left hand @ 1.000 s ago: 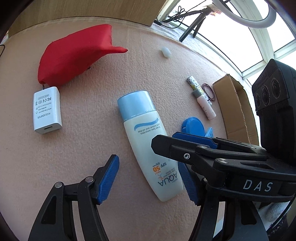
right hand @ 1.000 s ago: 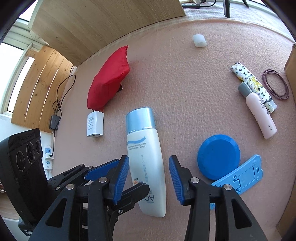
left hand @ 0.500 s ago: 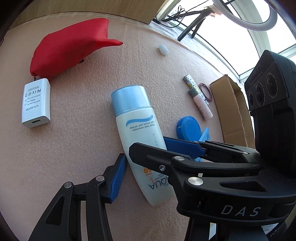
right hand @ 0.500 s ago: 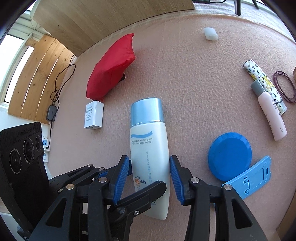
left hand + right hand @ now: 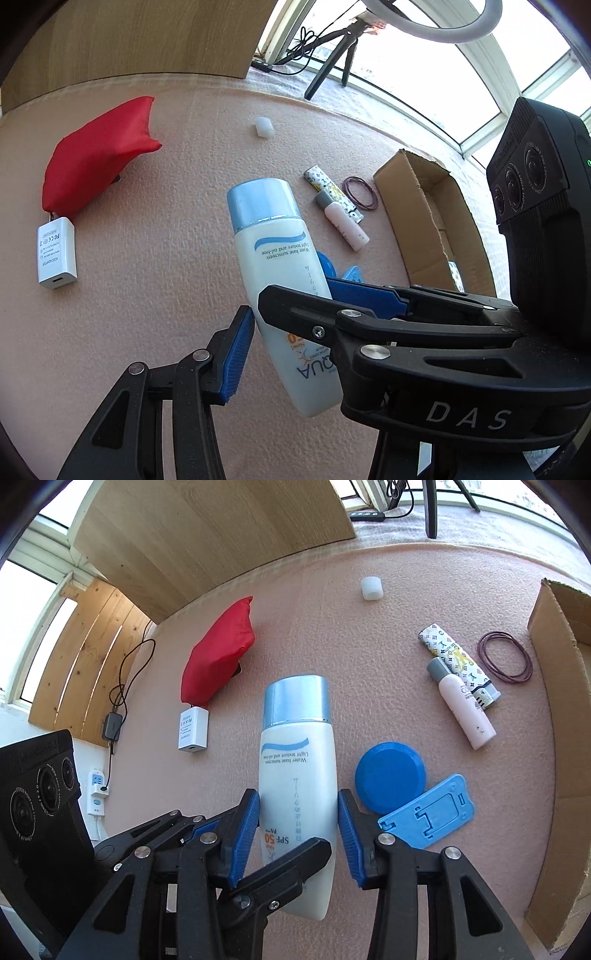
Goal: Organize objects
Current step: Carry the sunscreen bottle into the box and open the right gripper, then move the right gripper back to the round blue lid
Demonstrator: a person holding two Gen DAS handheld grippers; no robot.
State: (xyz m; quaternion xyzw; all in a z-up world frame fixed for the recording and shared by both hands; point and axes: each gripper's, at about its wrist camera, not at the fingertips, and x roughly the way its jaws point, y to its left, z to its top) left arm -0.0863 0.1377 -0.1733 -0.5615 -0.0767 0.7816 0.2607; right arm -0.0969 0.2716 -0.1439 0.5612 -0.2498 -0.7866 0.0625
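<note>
- We have the sunscreen bottle [image 5: 297, 775] between the right gripper [image 5: 298, 834] jaws, both blue pads pressed on its flat white flanks, so that gripper is clamped on the lower body with the pale blue cap pointing away from us.
- It looks like a stiff, smooth plastic bottle, probably light to moderate in weight and a little slippery; we judge the flat sides near the base the safest hold, since the cap end is round and could twist out.
- Readable print on it: "Water base sunscreen", "Light texture and oil-free", "SPF 50", "PA+++", "New!" and, in the left wrist view, "AQUA".
- The left gripper [image 5: 291, 332] has one blue pad just beside the bottle's left flank; its other jaw is hidden behind the right gripper, so we cannot tell whether it grips.
- Just right of the right jaws lie a blue round lid [image 5: 389, 777] and a blue phone stand [image 5: 428, 821] on the pink worktop [image 5: 332, 627].
- Farther ahead and right are a small pink bottle [image 5: 461, 705], a patterned lighter [image 5: 456, 661] and rubber bands [image 5: 504, 657], next to the cardboard box [image 5: 561, 738].
- Ahead and left sit a white charger [image 5: 55, 251] marked "AC/DC ADAPTER" and a red pouch [image 5: 218, 657].
- "DAS" is printed on the right gripper's body.
</note>
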